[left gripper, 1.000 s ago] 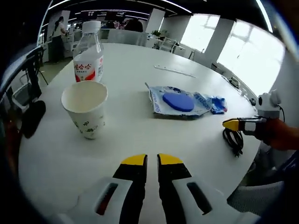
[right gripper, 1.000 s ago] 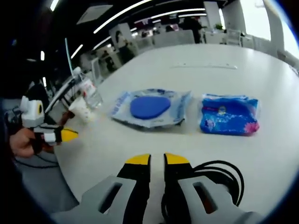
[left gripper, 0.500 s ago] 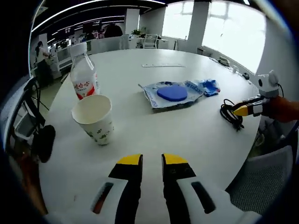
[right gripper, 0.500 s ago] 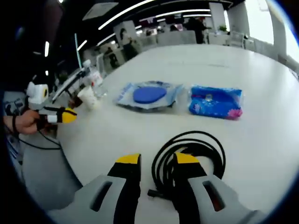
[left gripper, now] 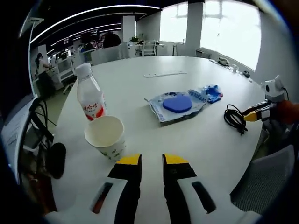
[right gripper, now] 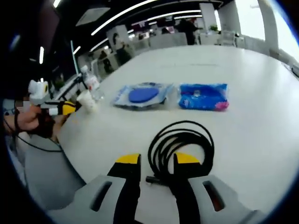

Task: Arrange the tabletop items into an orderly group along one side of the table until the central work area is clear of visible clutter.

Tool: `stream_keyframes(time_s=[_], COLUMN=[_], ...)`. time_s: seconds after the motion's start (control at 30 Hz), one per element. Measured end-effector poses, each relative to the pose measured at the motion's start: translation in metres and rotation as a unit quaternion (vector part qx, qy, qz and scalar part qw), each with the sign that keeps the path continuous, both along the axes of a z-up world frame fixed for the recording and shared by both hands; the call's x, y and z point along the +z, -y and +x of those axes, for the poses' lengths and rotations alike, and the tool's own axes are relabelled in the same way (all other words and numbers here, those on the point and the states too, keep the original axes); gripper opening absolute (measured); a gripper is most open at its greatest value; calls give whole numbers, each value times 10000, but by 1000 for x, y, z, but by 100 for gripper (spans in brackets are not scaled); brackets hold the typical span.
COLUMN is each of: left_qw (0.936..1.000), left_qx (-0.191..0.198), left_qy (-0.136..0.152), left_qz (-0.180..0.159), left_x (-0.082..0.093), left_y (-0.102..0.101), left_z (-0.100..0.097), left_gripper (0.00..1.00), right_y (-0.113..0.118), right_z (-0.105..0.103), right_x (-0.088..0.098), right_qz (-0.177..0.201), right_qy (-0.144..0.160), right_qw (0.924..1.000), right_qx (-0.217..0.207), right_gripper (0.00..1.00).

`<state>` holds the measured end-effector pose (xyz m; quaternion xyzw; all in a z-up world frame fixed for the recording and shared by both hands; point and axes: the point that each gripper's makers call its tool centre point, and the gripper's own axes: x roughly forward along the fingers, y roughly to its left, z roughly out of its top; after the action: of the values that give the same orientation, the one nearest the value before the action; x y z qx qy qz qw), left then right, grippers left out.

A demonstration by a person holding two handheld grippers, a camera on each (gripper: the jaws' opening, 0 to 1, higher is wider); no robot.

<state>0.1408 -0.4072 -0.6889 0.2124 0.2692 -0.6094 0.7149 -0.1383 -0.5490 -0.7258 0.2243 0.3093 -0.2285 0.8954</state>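
On the round white table (left gripper: 140, 65) stand a white-capped bottle (left gripper: 89, 93) and an empty paper cup (left gripper: 106, 136). My left gripper (left gripper: 152, 161) sits just short of the cup, jaws narrowly open and holding nothing. Farther right lie a blue pad in a clear bag (left gripper: 177, 103), a blue packet (left gripper: 212, 92) and a coiled black cable (left gripper: 235, 119). In the right gripper view, my right gripper (right gripper: 157, 161) is open, straddling the cable's (right gripper: 182, 147) near end. Beyond are the bag (right gripper: 142, 94), packet (right gripper: 203, 96), cup (right gripper: 86, 99) and bottle (right gripper: 91, 84). A hand holds the left gripper (right gripper: 65, 108) beside the cup.
A thin white strip (left gripper: 161, 73) lies on the far part of the table. A grey mesh chair (left gripper: 266, 177) stands at the table's edge near the right gripper (left gripper: 257, 114). Black equipment (left gripper: 56, 158) sits off the left edge. Office desks lie beyond.
My right jaws have opened and pulled back, so the whole cable coil now lies in front of them. My left gripper has drawn back and its jaws have parted a little.
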Motion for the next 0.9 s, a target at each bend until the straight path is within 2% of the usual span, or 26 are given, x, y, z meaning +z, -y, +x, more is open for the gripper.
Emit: stream_keyframes(time_s=[0.2,0.5,0.9], left_qw=[9999,9993,9990], left_qx=[19,115,-140], left_qy=[133,348,364], left_qz=[-65,-104,238], left_x=[6,17,7], left_y=[6,19,29], left_z=[10,37,46], left_gripper=[15,17,19], right_y=[2,-1,-4], right_z=[-2,-6,-24], right_x=[2,7,4], right_qz=[-3,-8,59], right_qy=[12,51,57], right_qw=[10000,10000,9996], right_qx=[-39,-33,-256], right_gripper=[25,26,26])
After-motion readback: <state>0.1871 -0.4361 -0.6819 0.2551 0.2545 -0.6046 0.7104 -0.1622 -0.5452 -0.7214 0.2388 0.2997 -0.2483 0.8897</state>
